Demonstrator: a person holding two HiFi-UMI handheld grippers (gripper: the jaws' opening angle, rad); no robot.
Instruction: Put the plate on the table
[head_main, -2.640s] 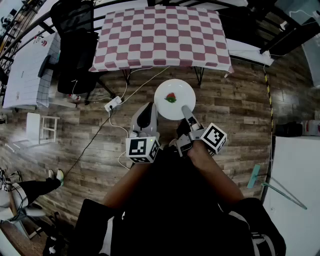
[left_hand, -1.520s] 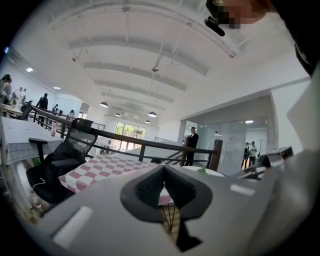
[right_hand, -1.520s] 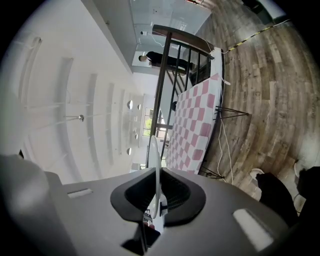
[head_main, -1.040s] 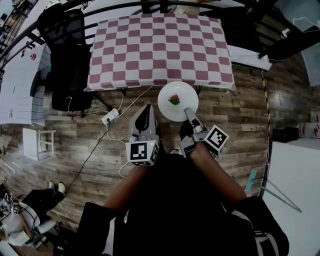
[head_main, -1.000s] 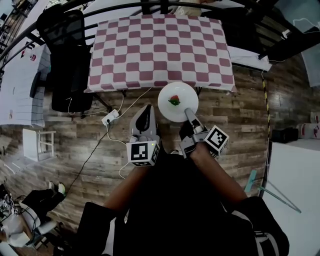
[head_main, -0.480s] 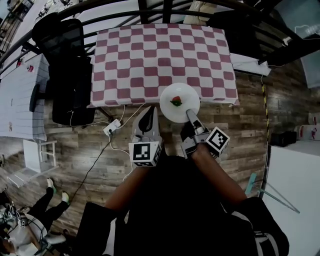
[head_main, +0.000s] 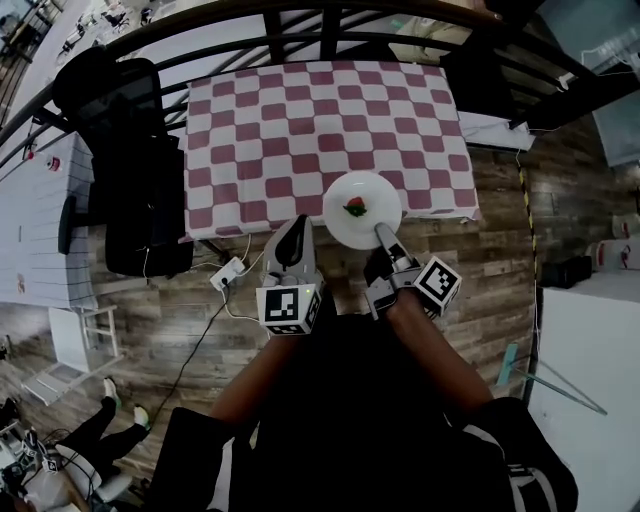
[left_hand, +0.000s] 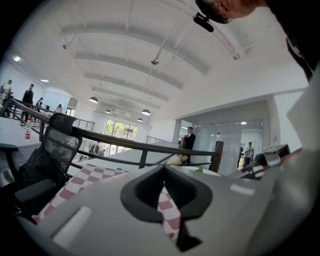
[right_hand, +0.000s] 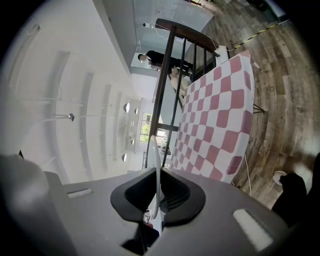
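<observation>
A white plate (head_main: 361, 209) with a small red and green bit of food on it is held level at its near rim by my right gripper (head_main: 383, 236), which is shut on it. In the head view the plate overlaps the near edge of the table with the red-and-white checked cloth (head_main: 320, 130). The right gripper view shows the plate (right_hand: 157, 165) edge-on between the jaws, with the checked cloth (right_hand: 220, 125) beyond. My left gripper (head_main: 293, 243) hangs to the left of the plate, shut and holding nothing. Its view looks over the checked cloth (left_hand: 87, 175).
A black office chair (head_main: 130, 160) stands at the table's left end. A white power strip (head_main: 228, 273) and cables lie on the wooden floor below the table's front edge. A dark railing (head_main: 330, 20) runs behind the table. White tables stand at the far left (head_main: 35, 220) and right (head_main: 590, 370).
The plate and both grippers have come forward: the plate was over the wooden floor in front of the table and now overlaps the cloth's near edge. The right gripper's hold is unchanged.
</observation>
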